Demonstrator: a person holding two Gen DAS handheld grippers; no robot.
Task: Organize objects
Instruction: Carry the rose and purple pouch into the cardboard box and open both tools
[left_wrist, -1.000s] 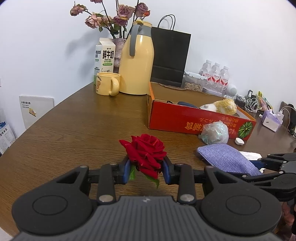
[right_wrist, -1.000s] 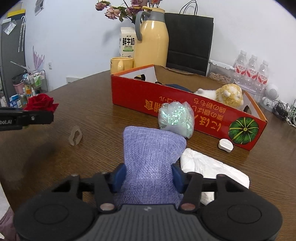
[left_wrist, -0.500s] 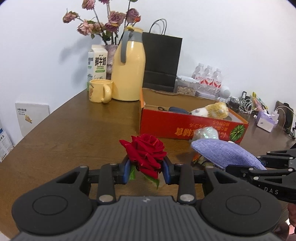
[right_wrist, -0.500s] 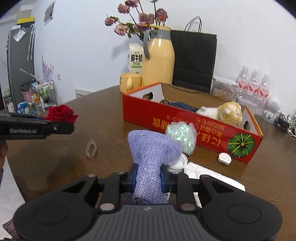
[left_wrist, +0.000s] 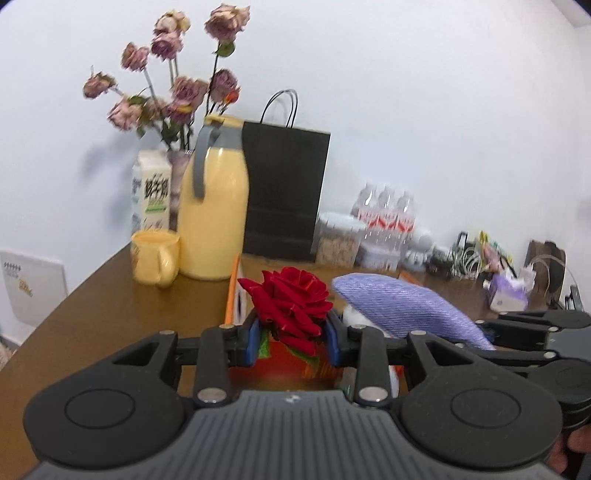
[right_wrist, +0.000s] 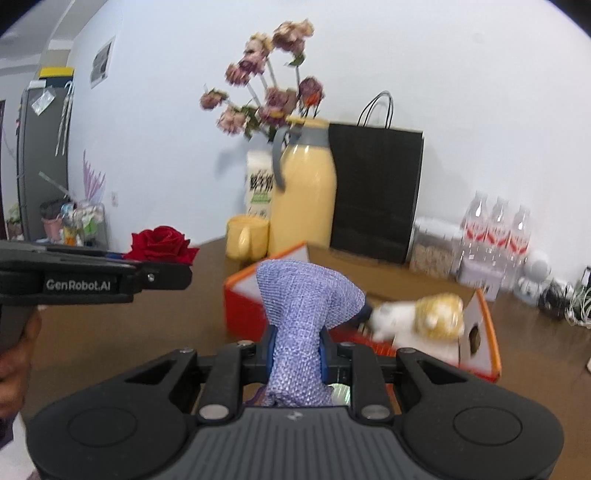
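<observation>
My left gripper (left_wrist: 292, 341) is shut on a red rose (left_wrist: 291, 301) and holds it in the air just before the near left corner of the red cardboard box (right_wrist: 243, 308). The rose also shows in the right wrist view (right_wrist: 160, 245). My right gripper (right_wrist: 295, 356) is shut on a purple woven pouch (right_wrist: 301, 314), lifted above the table in front of the box; the pouch also shows in the left wrist view (left_wrist: 402, 308). A plush toy (right_wrist: 424, 314) lies inside the box.
At the back stand a yellow thermos (left_wrist: 214, 206), a yellow mug (left_wrist: 155, 260), a milk carton (left_wrist: 151, 192), a vase of dried roses (left_wrist: 173, 96), a black paper bag (left_wrist: 284, 192) and water bottles (left_wrist: 384, 210). Cables and a tissue pack (left_wrist: 508, 295) lie at the right.
Both grippers have risen and moved forward toward the box. The pouch has been lifted off the table and the rose carried higher.
</observation>
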